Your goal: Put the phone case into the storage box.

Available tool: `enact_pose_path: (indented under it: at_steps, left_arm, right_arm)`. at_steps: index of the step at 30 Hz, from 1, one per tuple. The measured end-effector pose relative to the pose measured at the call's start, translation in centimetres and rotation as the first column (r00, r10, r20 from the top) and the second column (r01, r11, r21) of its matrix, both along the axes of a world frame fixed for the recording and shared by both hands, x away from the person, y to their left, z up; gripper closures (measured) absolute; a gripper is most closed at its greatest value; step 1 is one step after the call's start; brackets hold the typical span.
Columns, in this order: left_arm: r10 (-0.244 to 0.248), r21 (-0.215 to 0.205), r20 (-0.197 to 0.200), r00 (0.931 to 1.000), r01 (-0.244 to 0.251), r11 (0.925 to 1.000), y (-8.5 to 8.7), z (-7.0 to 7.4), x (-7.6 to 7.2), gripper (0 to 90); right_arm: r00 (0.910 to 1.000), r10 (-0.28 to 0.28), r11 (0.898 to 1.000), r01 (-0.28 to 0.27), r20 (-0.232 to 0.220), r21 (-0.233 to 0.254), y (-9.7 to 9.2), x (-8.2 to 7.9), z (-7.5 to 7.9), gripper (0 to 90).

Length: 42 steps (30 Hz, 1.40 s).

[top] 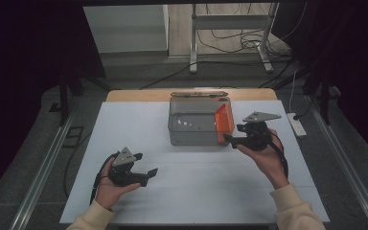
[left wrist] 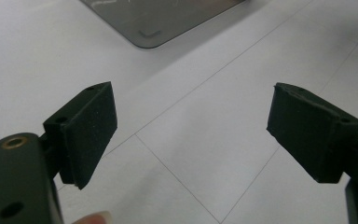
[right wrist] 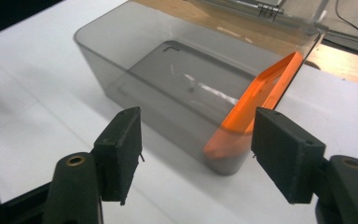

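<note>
**Two open hand-held grippers, one grey box, one orange piece**

On the left of the high view, the left hand-held gripper (top: 149, 173) sat in the person's left hand (top: 109, 184) low over the white table (top: 124, 124), its grey three-cornered plate on top. Its two jaws stood wide apart with nothing between them. In the left gripper view the two black pads (left wrist: 89, 130) framed bare white table, and one rounded corner of the grey box (left wrist: 154, 23) showed at the top edge, well ahead of them. A fingertip (left wrist: 95, 218) peeked in at the bottom.

In the middle of the table stood one translucent grey box (top: 194, 127), rectangular with rounded corners, its clear lid (top: 199, 94) swung back at the far edge. Inside it was one flat orange piece (top: 224, 122), leaning on edge against the box's right-hand end wall, tilted rather than upright. The rest of the box floor showed only a few bright glints.

On the right, the right hand-held gripper (top: 228, 139) was held in the person's right hand (top: 264, 155), just beside the box's near right corner, its tips pointing at that corner. Its two jaws were also open and held nothing. In the right gripper view its pads (right wrist: 123, 151) stood on either side of that corner (right wrist: 228, 165), close to it but not pressing on it, with the orange piece (right wrist: 256, 100) seen through the grey wall behind.

Two cream sleeves (top: 294, 208) came in from the bottom edge.
</note>
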<state>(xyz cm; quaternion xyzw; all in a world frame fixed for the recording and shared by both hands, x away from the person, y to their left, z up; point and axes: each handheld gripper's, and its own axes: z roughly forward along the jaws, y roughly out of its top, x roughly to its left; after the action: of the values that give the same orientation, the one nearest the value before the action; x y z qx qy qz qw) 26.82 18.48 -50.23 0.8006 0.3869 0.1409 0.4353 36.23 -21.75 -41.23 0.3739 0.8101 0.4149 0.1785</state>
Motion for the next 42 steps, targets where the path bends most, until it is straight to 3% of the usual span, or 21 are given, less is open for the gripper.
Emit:
enact_pose_path:
  at_steps: [5, 18, 20, 23, 29, 42]
  left_arm:
    - [0.005, -0.001, -0.003, 1.0, -0.005, 1.0, 0.0, -0.1, 0.0, 15.5]
    - [0.018, 0.006, -0.012, 0.9998, -0.018, 0.9998, 0.3, -0.5, 0.0, 15.5]
    - [0.023, 0.005, -0.014, 0.9996, -0.023, 0.9997, 0.3, -0.5, 0.0, 15.5]
    - [0.027, 0.005, -0.014, 0.9995, -0.027, 0.9996, 0.3, -0.6, -0.2, 15.4]
    - [0.035, 0.011, -0.019, 0.9992, -0.034, 0.9993, 0.8, -1.1, -0.6, 15.3]
    - [0.037, 0.014, -0.027, 0.9989, -0.037, 0.9992, 1.2, -1.6, -0.8, 15.2]
  right_arm:
    - [0.9994, 0.017, 0.999, -0.018, 0.03, 0.036, -1.6, -2.0, -1.2, 30.9]
    - [0.9962, 0.031, 0.997, -0.036, 0.081, 0.064, -5.4, -6.0, -4.6, 27.2]
    - [0.9977, 0.039, 0.996, -0.043, 0.055, 0.082, -5.9, -6.0, -5.6, 26.8]
    - [0.9976, 0.025, 0.997, -0.03, 0.065, 0.078, -6.5, -5.7, -6.7, 26.1]
    - [0.9996, 0.025, 0.994, -0.027, 0.014, 0.109, -7.0, -4.9, -8.4, 26.2]
    - [0.9991, 0.043, 0.993, -0.043, -0.004, 0.11, -6.7, -5.1, -8.9, 26.3]
